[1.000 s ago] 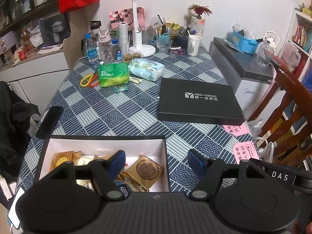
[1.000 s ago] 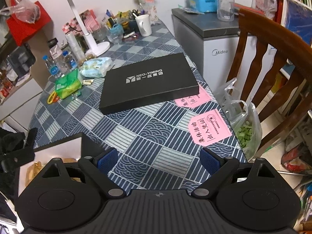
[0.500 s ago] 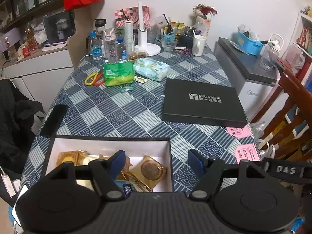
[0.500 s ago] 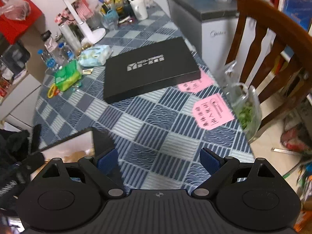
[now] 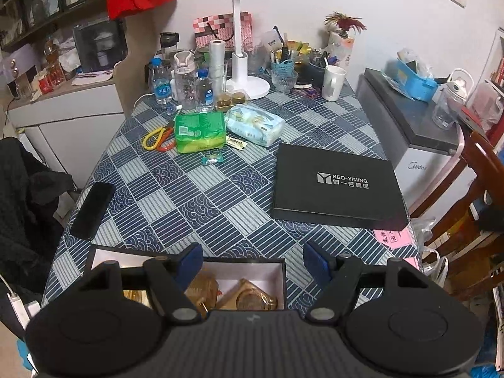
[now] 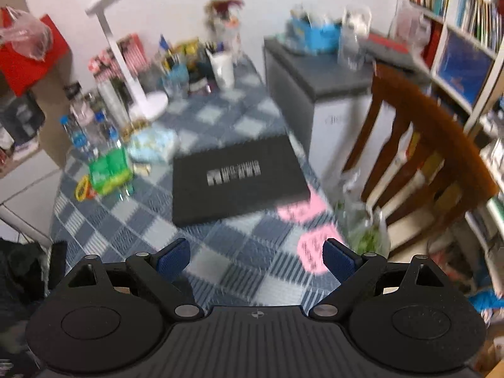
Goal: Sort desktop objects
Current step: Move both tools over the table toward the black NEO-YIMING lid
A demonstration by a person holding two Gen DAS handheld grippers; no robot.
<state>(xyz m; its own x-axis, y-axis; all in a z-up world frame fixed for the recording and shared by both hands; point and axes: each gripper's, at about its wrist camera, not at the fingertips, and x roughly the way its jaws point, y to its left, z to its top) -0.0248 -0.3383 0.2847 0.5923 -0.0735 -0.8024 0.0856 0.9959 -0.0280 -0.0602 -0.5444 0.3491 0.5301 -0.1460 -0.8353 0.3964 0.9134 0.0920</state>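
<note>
Tabletop [image 5: 201, 201] covered in a blue-and-white patterned cloth fills most of the view, cluttered along its far edge. Largest on it is a flat black lid [image 5: 337, 186] with white lettering, lying toward the right edge; everything else is placed from it. Nearer than the lid and to its left, at the front edge, sits an open black box [image 5: 285, 275] with a white lining, holding gold-wrapped packets [image 5: 252, 297]. Left of the lid and farther back lie a green packet [image 5: 200, 132] and a pale blue wipes pack [image 5: 255, 124], almost touching. A dark phone [image 5: 93, 211] rests far left of the lid, at the table's edge. The left gripper [image 5: 253, 258] hovers above the open box, fingers apart, holding nothing. The right gripper [image 6: 256, 258], in a blurred view, hangs over the cloth nearer than the lid, fingers apart and empty.
</note>
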